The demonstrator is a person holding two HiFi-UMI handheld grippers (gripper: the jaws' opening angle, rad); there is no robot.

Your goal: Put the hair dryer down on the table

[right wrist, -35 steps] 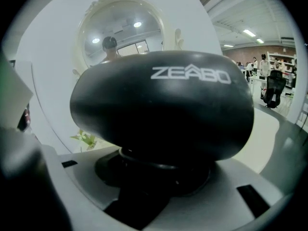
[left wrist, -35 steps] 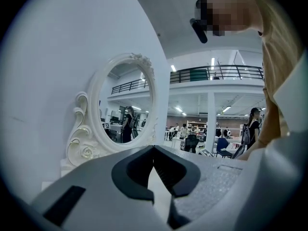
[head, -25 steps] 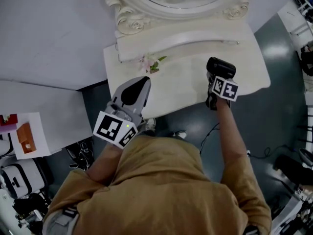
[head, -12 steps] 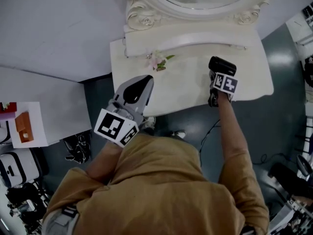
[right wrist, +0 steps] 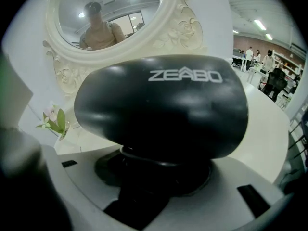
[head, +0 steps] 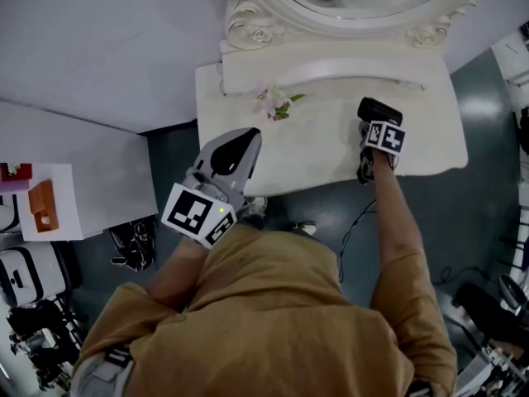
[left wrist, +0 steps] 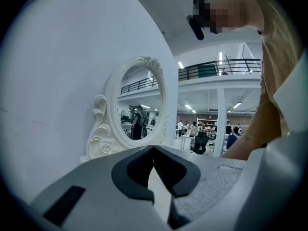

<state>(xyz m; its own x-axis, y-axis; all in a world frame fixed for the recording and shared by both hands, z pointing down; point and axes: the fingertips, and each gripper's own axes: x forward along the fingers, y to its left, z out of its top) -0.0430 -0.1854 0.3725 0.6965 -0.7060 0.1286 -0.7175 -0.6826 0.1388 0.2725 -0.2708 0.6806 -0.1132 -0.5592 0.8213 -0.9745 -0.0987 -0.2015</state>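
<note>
The right gripper (head: 374, 129) is clamped on the handle of a black hair dryer (head: 378, 109). In the right gripper view its jaws (right wrist: 154, 174) close round the dark handle just below the rounded body of the hair dryer (right wrist: 161, 105), which carries pale lettering and lies crosswise to the gripper. Seen from the head view, the hair dryer is over the right part of the white bench (head: 322, 155), near the front edge. No view shows whether it touches the surface.

The left gripper (head: 245, 133) is closed and empty. In its own view the two jaw tips (left wrist: 154, 148) meet, with nothing between them. It sits over the front left edge of the bench, pointing toward the back.

At the back of the bench stands an oval mirror (head: 248, 30) in a carved white frame, seen also from the left gripper view (left wrist: 139, 107) and the right gripper view (right wrist: 106, 13). A small pink flower with green leaves (head: 277, 104) lies on the bench in front of the mirror, between the two grippers, well apart from the hair dryer; it shows at the left of the right gripper view (right wrist: 54, 121).
</note>
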